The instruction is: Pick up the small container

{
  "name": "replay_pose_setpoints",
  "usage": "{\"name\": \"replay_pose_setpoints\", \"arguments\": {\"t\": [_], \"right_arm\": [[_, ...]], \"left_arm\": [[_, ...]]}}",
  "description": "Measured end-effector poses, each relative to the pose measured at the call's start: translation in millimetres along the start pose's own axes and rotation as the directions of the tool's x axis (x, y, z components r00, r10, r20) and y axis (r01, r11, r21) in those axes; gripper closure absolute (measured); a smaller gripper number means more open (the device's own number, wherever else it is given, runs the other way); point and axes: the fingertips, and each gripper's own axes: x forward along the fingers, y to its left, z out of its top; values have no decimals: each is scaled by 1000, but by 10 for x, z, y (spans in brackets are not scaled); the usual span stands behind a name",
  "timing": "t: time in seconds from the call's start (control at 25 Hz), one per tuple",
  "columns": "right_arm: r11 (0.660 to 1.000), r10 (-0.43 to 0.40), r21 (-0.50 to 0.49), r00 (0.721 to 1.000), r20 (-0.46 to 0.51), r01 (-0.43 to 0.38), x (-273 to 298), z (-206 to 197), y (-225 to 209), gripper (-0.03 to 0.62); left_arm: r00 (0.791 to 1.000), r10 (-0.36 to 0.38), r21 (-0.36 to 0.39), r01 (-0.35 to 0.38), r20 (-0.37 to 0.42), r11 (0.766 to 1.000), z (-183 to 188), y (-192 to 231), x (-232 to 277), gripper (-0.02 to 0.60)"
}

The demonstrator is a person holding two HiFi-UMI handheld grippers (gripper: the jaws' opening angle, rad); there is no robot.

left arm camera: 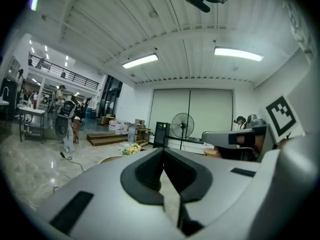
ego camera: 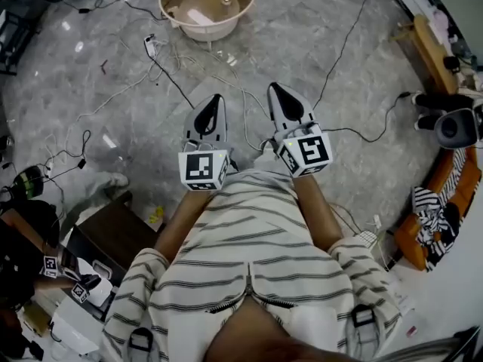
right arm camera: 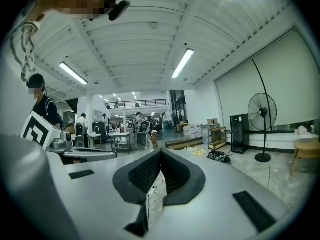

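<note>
Two grippers are held side by side, about level, in front of a person in a striped shirt (ego camera: 249,240). One marker cube is carried on each: one (ego camera: 203,169) on the left, one (ego camera: 305,151) on the right. The left gripper (ego camera: 216,99) is seen in its own view with its jaws pressed together at the tips and nothing between them. The right gripper (ego camera: 274,88) is likewise closed tip to tip and empty.

One round beige basin (ego camera: 170,10) is shown whole only in the head view, on the grey floor well ahead of both grippers. A small pale object (ego camera: 225,1) lies inside it. Whether this is the small container cannot be told. Several cables (ego camera: 175,86) are strewn across the floor between basin and grippers.

The ribbed ceiling and one standing fan (left arm camera: 182,126) are shown only in the gripper views. Distant people are shown there too. In each gripper view the other gripper is also caught at the edge.
</note>
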Motion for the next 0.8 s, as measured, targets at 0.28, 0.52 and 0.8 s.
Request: {"name": "replay_pose_setpoints", "arguments": {"t": [0.28,0.52,0.8], "right_arm": [[999,-40,-23,999,-15,39,136,-13,313,588],[999,-31,-30,999,-17,30,223,3,440,588],[1000,-17,-23,1000,5,18,606,44,227,588]], "left_arm": [[999,-34,2,34,0,999,-18,222,-129,583],[999,-34,0,34,-3,999,-21,391,-109,583],[999,-38,23,38,-2,999,59,504,289,583]]}}
